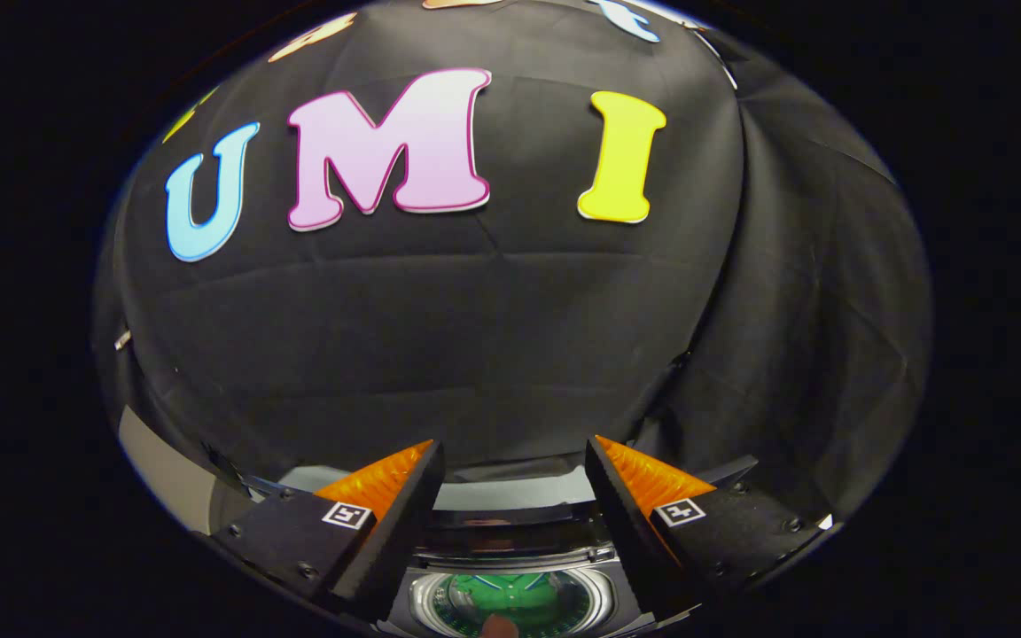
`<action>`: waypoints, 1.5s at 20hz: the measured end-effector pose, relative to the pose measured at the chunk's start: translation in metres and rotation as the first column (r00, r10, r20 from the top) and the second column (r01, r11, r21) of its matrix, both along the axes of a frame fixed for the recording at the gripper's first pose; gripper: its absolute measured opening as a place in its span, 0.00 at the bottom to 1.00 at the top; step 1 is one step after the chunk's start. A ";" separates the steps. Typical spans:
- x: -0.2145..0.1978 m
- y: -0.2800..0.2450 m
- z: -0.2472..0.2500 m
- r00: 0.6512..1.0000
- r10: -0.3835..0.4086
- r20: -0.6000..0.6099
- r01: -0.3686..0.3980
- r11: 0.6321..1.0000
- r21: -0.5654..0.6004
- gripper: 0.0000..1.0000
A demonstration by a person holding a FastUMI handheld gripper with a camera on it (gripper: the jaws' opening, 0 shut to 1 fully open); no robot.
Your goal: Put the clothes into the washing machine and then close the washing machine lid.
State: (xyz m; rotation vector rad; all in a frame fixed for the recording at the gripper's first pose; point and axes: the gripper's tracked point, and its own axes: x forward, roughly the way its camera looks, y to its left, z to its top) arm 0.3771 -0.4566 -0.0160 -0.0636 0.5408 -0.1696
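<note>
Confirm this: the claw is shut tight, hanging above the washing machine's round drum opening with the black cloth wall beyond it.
Wrong on one count: the claw is open, fingers well apart with nothing between them. It does hang above the washing machine's round drum opening, black cloth wall beyond, as the gripper view shows.

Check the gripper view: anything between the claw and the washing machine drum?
Nothing visible blocks it. The claw is open and holds nothing, and the washing machine sits right below it, its round drum opening showing through the gap between the fingers. I can't tell where the lid or the clothes are.
</note>
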 end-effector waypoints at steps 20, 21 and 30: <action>-0.026 -0.004 -0.003 0.997 -0.046 0.064 0.047 0.999 -0.013 1.00; -0.028 -0.004 -0.002 0.997 -0.044 0.067 0.045 0.999 -0.012 1.00; -0.044 -0.002 -0.007 0.998 -0.029 0.052 0.029 1.000 -0.006 1.00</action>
